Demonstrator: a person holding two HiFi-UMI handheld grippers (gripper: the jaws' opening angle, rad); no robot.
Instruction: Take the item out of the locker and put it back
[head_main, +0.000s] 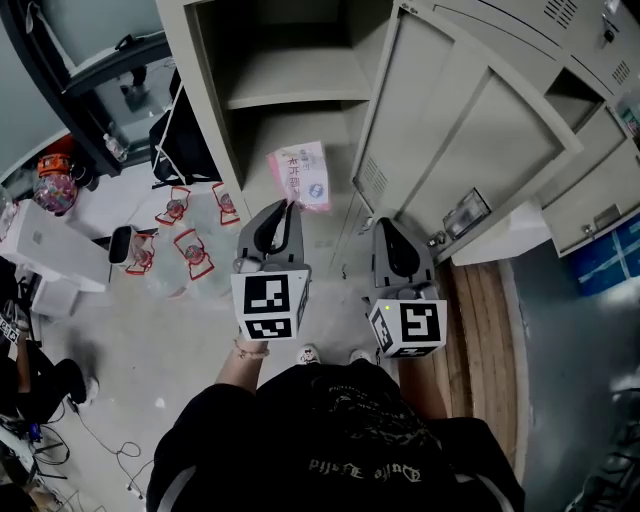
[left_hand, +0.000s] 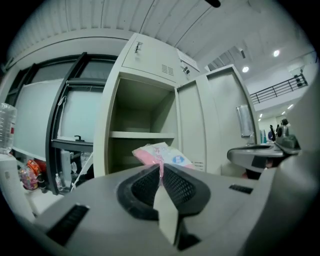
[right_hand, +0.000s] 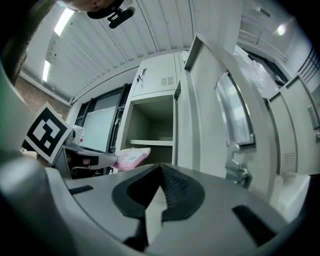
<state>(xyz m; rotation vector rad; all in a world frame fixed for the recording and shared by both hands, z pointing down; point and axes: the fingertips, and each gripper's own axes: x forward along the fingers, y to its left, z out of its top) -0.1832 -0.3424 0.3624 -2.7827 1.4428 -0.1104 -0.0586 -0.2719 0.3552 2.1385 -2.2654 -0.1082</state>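
The person wears a loose black top (head_main: 340, 440) whose sleeves leave the forearms bare, with pale lettering (head_main: 355, 467) across the chest at 6 o'clock in the head view (upside down from here, too small to read). A thin bracelet (head_main: 250, 350) circles the left wrist. Pale shoe tips (head_main: 308, 354) show just past the collar. The left gripper (head_main: 288, 208) and right gripper (head_main: 384, 226) are light grey moulded shells with black ribbed pads (left_hand: 179, 188). Each carries a white marker cube (head_main: 270, 305) printed with black squares. The right cube (head_main: 410, 328), at 4 o'clock from the left one, has a small green light.
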